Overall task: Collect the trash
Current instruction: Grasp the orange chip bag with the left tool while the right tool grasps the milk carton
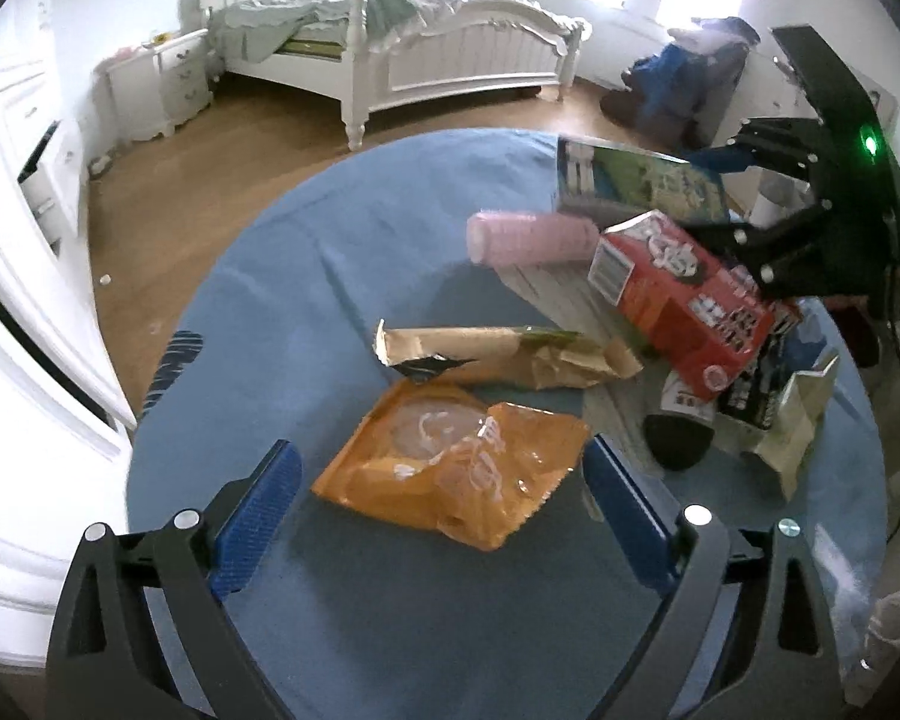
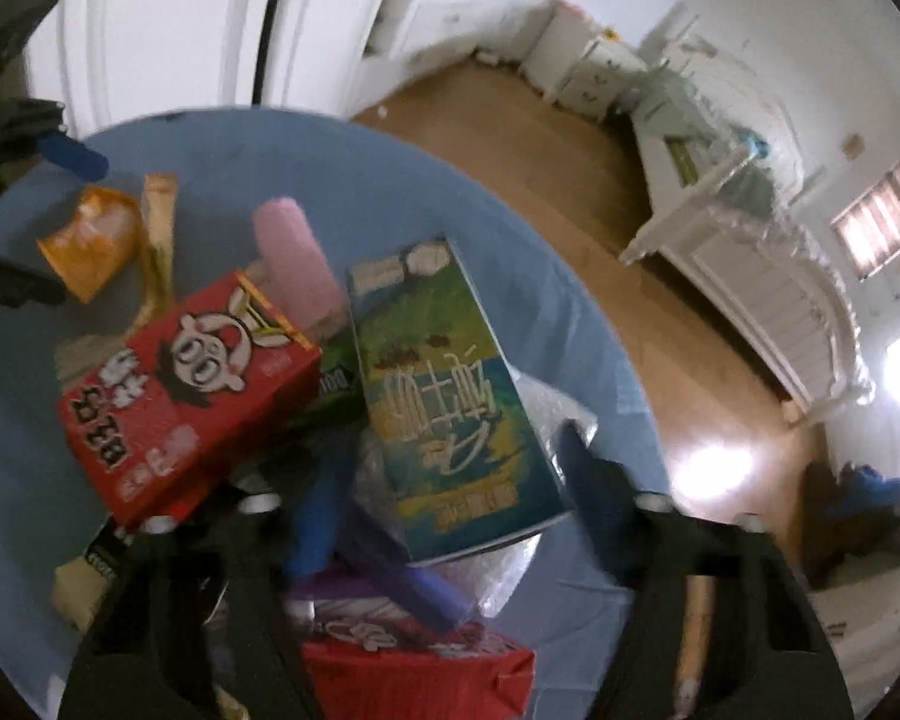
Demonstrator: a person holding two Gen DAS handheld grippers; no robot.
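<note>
Trash lies on a round blue table [image 1: 306, 276]. In the left wrist view my left gripper [image 1: 441, 477] is open, its blue fingers either side of an orange wrapper [image 1: 450, 474], just above the cloth. A torn tan wrapper [image 1: 510, 354] lies beyond it. A red milk carton [image 1: 684, 300], a pink roll [image 1: 531, 237] and a green-blue carton [image 1: 636, 183] sit further right. In the right wrist view my right gripper [image 2: 450, 480] is open around the green-blue carton [image 2: 444, 396], with the red carton [image 2: 192, 384] to its left. Whether the fingers touch the carton is unclear.
More wrappers and a silver pouch [image 1: 798, 420] pile at the table's right. Another red carton [image 2: 420, 678] lies under the right gripper. A white bed [image 1: 450, 54], nightstand [image 1: 162, 84] and wood floor [image 1: 210, 180] surround the table.
</note>
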